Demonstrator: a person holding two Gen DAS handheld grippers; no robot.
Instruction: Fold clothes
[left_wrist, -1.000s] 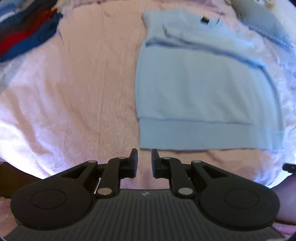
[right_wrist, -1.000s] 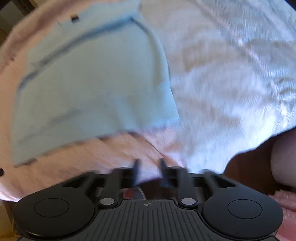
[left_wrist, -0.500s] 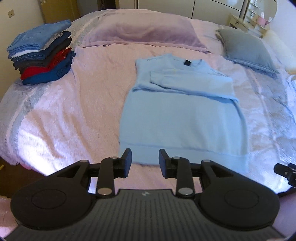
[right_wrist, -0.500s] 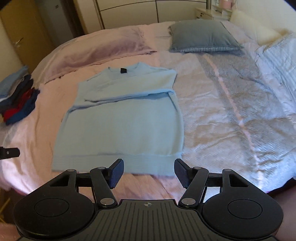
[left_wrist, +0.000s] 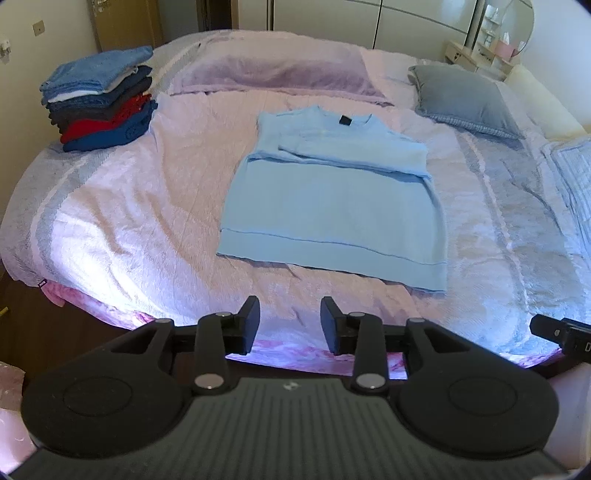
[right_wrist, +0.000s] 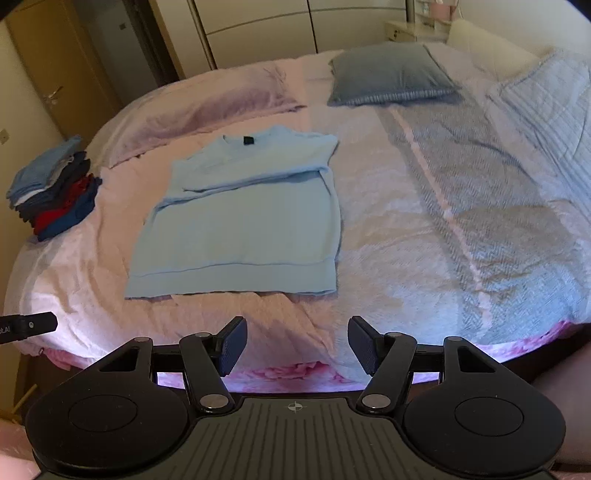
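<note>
Sweater (left_wrist: 332, 199) flat on bed (left_wrist: 129, 221), sleeves folded.

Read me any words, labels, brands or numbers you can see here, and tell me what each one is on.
No text reads in full.
"OLAI", cut off: left gripper's side.
Dark neck tag on the light blue sweater: blank or too small.
Small tag at the bedspread edge: too small.
Emblem on the right gripper: a symbol, no letters.

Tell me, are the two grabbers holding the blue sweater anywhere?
No. Both the left gripper and right gripper are open and empty; the sweater lies flat on the bed.
</note>
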